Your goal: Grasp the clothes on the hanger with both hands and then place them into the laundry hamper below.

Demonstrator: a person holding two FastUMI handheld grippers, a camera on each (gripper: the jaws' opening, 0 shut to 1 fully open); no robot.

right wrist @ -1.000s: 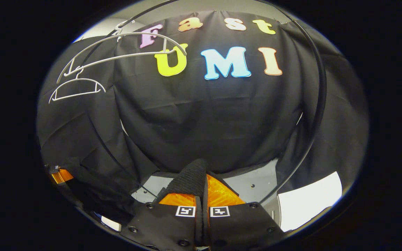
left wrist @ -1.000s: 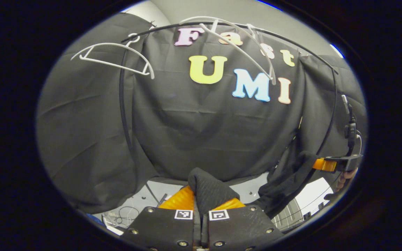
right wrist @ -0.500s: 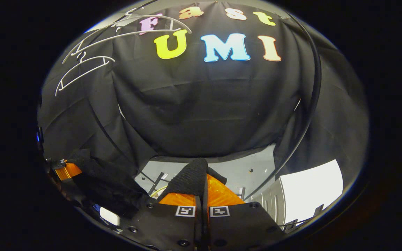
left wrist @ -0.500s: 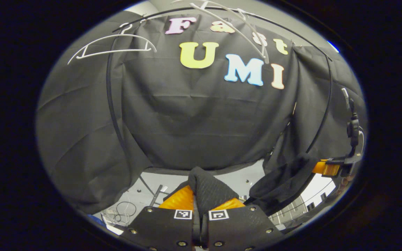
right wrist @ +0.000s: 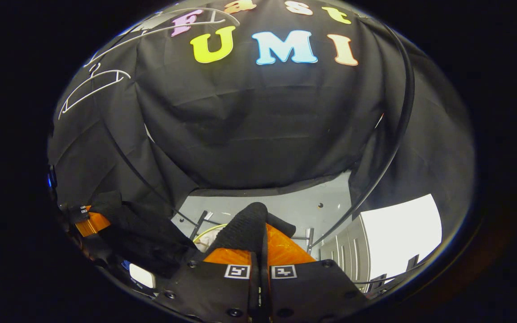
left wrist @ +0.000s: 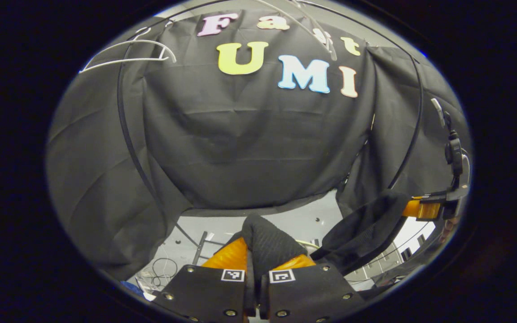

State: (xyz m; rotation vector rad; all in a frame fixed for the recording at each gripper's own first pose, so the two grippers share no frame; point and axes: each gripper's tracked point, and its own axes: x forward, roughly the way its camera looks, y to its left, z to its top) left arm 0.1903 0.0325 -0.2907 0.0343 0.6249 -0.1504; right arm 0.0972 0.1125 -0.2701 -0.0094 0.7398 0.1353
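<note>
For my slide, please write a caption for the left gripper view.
Left gripper shut on black garment, white hanger above.

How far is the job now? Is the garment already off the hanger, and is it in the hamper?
Done: the white hangers hang bare. In hand: the black garment is pinched by both the left gripper and the right gripper. Left: lowering it into the hamper, which I cannot make out.

Black screwed tool (left wrist: pixel 255 269) plates, orange fingers (left wrist: pixel 229 256), square markers
</note>
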